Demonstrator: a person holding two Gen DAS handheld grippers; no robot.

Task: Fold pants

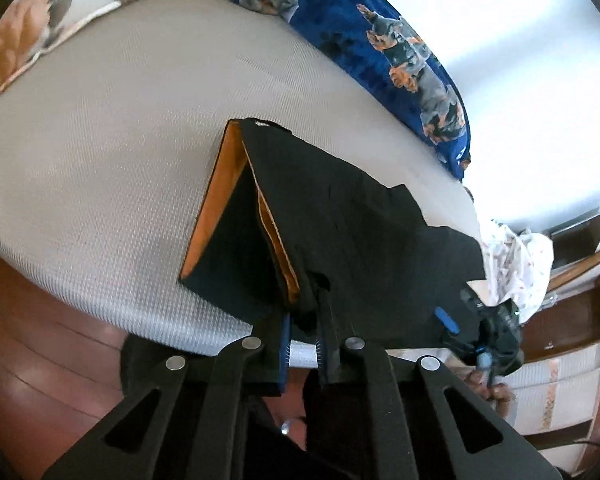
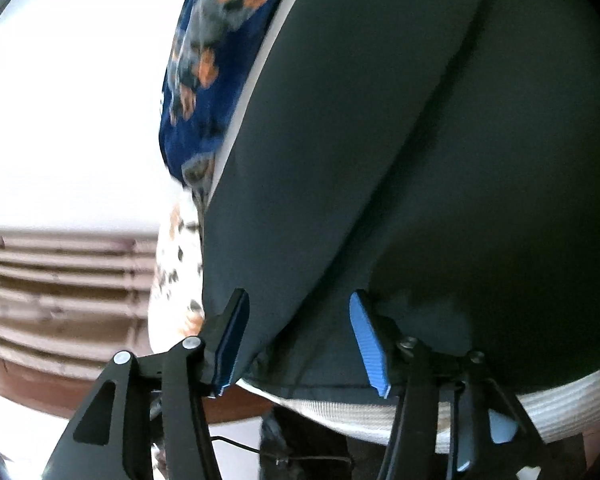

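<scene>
Black pants with orange cuffs lie on a pale mattress, the leg ends toward the upper left in the left wrist view. My left gripper is shut on a bunch of black cloth at the near edge of the pants, beside an orange cuff. At the right the other gripper sits over the pants, one blue pad showing. In the right wrist view the pants fill the frame. My right gripper stands open, the cloth's edge lying loose between its blue pads.
A blue dog-print blanket lies along the far side of the mattress, and a floral pillow at the upper left. A white patterned cloth hangs at the right end. Brown wooden floor runs below the near mattress edge.
</scene>
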